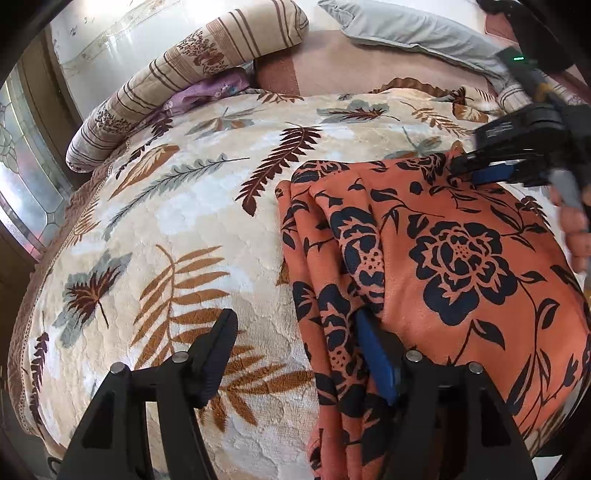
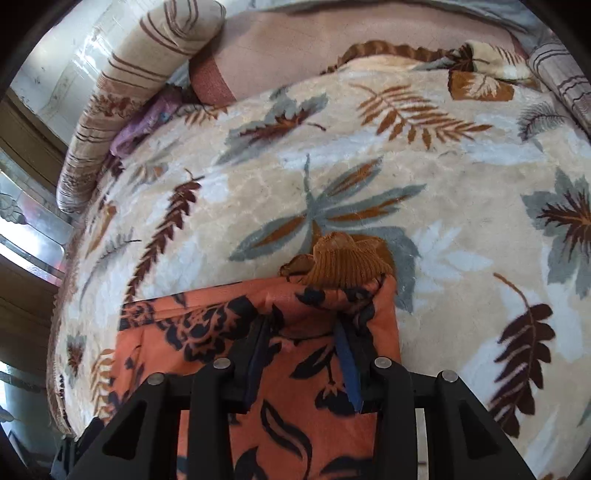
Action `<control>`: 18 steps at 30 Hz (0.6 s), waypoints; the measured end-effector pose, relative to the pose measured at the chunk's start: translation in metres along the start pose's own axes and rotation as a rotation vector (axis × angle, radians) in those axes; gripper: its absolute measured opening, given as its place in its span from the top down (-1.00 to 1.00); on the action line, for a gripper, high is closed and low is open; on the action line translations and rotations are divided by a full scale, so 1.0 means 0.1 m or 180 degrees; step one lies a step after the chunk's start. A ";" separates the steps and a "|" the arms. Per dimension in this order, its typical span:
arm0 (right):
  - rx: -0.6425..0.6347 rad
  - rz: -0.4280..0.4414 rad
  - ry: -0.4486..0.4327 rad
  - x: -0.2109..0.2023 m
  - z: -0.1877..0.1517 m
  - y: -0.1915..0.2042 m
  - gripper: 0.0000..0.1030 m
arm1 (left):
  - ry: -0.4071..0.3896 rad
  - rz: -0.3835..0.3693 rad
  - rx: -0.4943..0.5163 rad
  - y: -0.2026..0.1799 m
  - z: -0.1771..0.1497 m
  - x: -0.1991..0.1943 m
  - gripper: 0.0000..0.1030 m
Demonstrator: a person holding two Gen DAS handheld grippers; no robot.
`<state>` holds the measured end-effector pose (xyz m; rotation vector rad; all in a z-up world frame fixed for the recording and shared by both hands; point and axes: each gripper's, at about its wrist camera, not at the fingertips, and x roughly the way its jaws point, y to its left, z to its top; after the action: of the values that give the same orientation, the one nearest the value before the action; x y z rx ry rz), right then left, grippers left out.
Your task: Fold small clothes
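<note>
An orange garment with a black flower print (image 1: 443, 258) lies partly folded on a leaf-patterned blanket (image 1: 184, 221). My left gripper (image 1: 295, 332) is open: its left finger rests on the blanket, its right finger with the blue pad (image 1: 373, 350) lies in the garment's near folds. My right gripper (image 2: 303, 328) is at the garment's far corner (image 2: 332, 295), its fingers close together with the cloth between them; it also shows in the left wrist view (image 1: 476, 171). A brown ribbed edge (image 2: 347, 262) sticks out beyond that corner.
A striped bolster pillow (image 1: 177, 81) lies along the bed's far left edge, a purple cloth (image 1: 207, 92) beside it. A grey pillow (image 1: 406, 29) lies at the back. A window (image 1: 22, 177) is at the left.
</note>
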<state>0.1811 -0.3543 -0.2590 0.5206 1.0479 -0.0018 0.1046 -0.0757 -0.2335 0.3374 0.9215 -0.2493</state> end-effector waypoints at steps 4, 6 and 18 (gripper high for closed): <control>-0.0133 0.0076 -0.0120 -0.49 -0.34 -0.01 0.23 | -0.0011 0.0042 0.0021 -0.02 0.00 -0.03 -0.30; -0.0246 0.0169 -0.0171 -0.76 -0.61 0.03 0.23 | -0.0019 0.0065 0.0027 -0.03 -0.01 -0.04 -0.30; -0.0703 -0.0037 -0.0365 -1.12 -1.68 0.28 0.22 | -0.0132 0.0028 -0.0044 0.00 0.00 -0.29 -0.30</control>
<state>-0.0079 -0.2880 -0.2212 0.3105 0.9258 0.0725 0.0877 -0.0733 -0.2105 0.3225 0.8804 -0.2409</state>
